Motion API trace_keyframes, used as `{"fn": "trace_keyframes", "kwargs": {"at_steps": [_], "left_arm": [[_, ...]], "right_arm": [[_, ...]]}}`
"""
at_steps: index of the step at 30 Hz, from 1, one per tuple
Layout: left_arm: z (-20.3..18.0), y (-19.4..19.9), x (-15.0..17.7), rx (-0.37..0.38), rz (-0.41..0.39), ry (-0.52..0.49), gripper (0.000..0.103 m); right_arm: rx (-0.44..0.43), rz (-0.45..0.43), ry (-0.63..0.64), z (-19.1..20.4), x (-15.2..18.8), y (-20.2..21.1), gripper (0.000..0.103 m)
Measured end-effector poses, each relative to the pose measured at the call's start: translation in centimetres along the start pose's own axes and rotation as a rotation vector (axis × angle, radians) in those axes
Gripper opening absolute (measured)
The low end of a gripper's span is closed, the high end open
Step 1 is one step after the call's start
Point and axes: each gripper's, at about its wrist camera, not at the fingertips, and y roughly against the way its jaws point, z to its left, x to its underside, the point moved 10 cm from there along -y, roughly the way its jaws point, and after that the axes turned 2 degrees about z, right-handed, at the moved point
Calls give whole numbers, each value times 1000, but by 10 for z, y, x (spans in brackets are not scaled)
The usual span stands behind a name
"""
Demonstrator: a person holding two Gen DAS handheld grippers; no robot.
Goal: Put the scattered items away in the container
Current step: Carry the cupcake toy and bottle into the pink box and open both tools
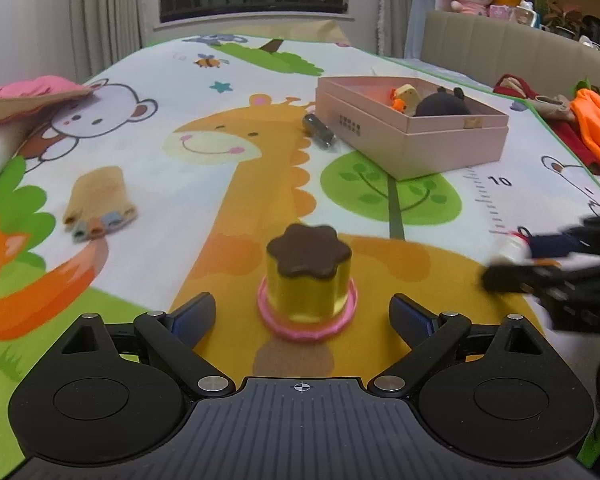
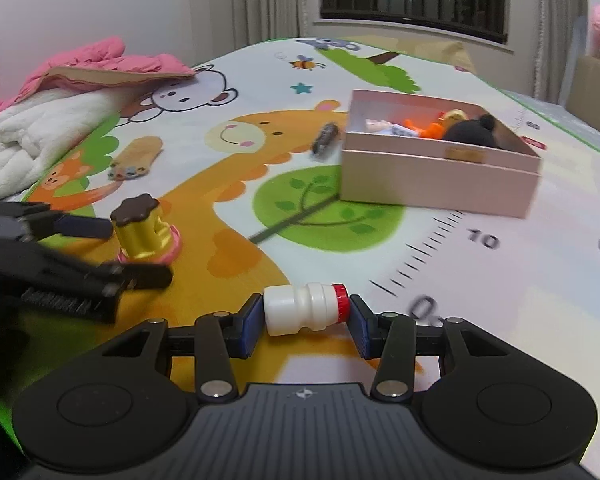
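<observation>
A toy pudding (image 1: 307, 276) with a yellow body, brown top and pink base stands on the cartoon play mat. My left gripper (image 1: 302, 316) is open around it, with a gap on each side. In the right wrist view the same pudding (image 2: 144, 228) sits between the left gripper's fingers (image 2: 96, 227). My right gripper (image 2: 306, 320) is shut on a small white bottle with a red cap (image 2: 302, 314), held end to end between the pads. The open pink box (image 1: 452, 144) (image 2: 440, 184) stands further back on the mat and holds a black plush (image 1: 442, 106) and small orange toys.
A dark cylinder (image 1: 320, 132) lies just left of the box. A tan pouch of coloured pens (image 1: 100, 200) lies at the mat's left. A pink jacket (image 2: 100, 60) and white blanket (image 2: 32, 132) border the left edge, and orange clothing (image 1: 596, 128) the right.
</observation>
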Motion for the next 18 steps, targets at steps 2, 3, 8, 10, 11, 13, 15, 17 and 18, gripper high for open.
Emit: {"fn": "trace_keyframes", "kwargs": {"at_steps": [2,3,8,10,11,13,15,17,18], "left_arm": [[-2,-5,-3,-10,-1,-5,84],[-4,-6,-4,-14,-4,-6,80],[-18,-2,-5,-9,1,-7,61],[-32,2,-6,19,8,-5,61],[-40,3,-7,39,10,-6,61],[-63,6,-9,79,8,-21,61],[-87,9,-10,115,3,-45,61],[-109,11,-12,152,-1,-71,61],[-117,12,-13,166,-4,-83,61]], "right_arm": [[15,-5,-13,-9,4,8,45],[19,-6,-21,-14,6,10,45],[40,-16,-73,-42,13,20,45],[50,-22,-89,-53,15,22,45],[54,-23,-96,-59,16,24,45],[62,-28,-104,-68,18,26,45],[68,-34,-104,-76,19,30,45],[76,-43,-104,-83,20,34,45],[78,-45,-104,-87,19,36,45]]}}
